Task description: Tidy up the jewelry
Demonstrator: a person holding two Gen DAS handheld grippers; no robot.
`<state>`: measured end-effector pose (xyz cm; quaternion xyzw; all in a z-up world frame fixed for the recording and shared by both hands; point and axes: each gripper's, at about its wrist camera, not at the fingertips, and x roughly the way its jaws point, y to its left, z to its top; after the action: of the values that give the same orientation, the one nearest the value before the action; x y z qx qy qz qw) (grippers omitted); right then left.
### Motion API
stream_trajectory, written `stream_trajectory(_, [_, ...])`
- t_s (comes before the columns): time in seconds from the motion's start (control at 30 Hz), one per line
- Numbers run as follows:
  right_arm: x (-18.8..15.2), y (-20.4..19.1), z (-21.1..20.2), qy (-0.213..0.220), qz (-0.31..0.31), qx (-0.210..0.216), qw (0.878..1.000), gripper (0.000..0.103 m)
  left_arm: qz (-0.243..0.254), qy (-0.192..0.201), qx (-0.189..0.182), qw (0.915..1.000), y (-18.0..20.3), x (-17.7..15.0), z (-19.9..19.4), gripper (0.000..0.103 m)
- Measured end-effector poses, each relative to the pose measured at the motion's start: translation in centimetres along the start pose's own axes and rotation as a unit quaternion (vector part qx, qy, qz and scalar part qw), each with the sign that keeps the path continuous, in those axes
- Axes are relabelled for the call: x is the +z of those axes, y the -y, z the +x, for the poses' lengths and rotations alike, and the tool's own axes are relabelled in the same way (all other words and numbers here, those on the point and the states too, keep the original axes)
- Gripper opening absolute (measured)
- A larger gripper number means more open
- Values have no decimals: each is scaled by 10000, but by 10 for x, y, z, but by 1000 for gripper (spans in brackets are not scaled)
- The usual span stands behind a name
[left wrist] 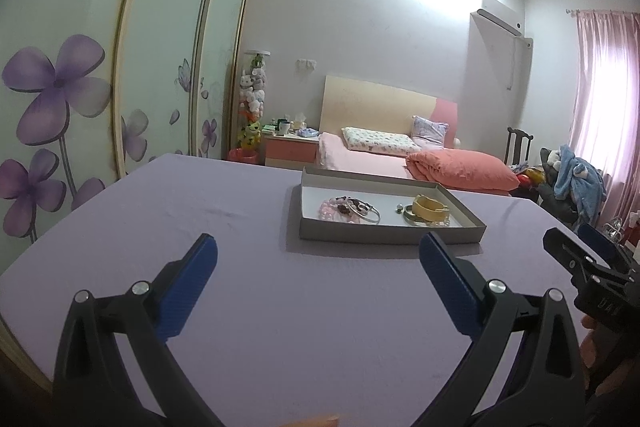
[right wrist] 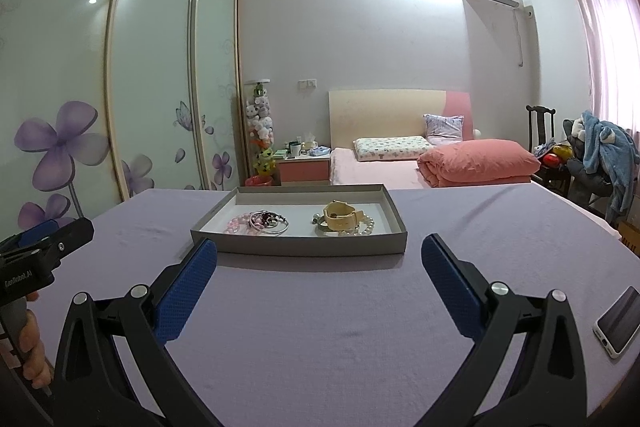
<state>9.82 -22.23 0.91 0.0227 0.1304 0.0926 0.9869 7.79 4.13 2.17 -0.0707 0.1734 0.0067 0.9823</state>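
Both grippers, left [left wrist: 318,259] and right [right wrist: 319,259], gape, grasping nothing. The tray [right wrist: 298,245] of jewelry [right wrist: 347,219] lies crosswise just ahead of the right jaws, likely nearer them.

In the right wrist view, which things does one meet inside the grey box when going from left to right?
Pink bead bracelet → silver bangle → small green earring → cream watch → pearl bracelet. All lie inside the grey box.
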Motion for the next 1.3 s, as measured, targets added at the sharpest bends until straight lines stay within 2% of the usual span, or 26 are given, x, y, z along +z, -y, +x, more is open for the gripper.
stream_trajectory(1.3, [-4,2,-2,-96,106,66,9999,101,29,-120,8,9999,7,-3,8,99])
